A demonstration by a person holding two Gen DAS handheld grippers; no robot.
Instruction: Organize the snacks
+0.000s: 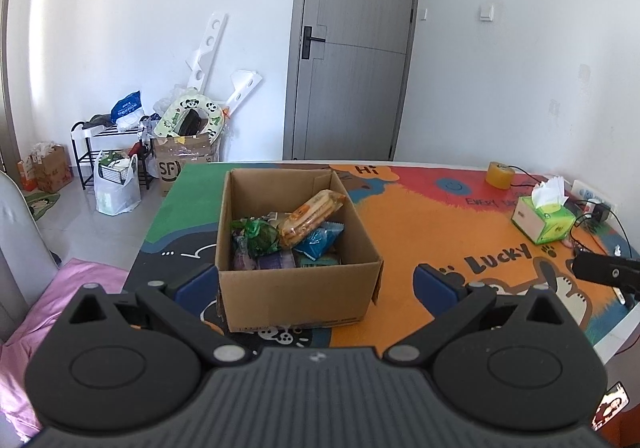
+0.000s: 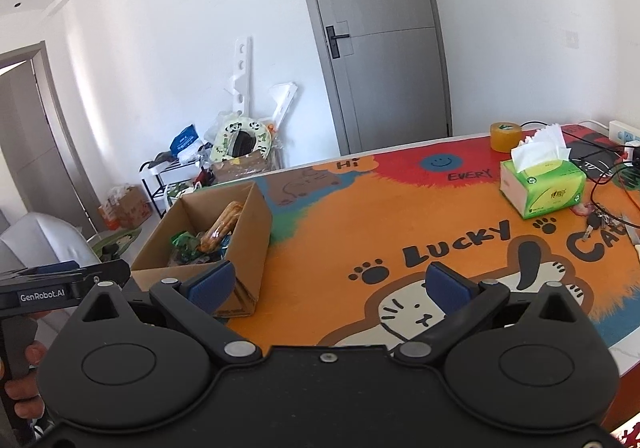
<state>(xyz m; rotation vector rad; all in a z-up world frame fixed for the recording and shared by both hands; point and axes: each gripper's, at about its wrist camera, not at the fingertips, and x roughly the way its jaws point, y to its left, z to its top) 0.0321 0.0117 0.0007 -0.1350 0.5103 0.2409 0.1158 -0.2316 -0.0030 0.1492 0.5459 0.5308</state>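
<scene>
Both the left gripper [image 1: 316,284] and right gripper [image 2: 332,286] stand wide open and empty. Just ahead of the left one sits the cardboard box [image 1: 296,292] on the tabletop [image 1: 440,232], holding light, crinkly, slippery snack packets; the biscuit pack [image 1: 314,217], stiffer yet probably crushable, wants a gentle mid-length pinch.
</scene>
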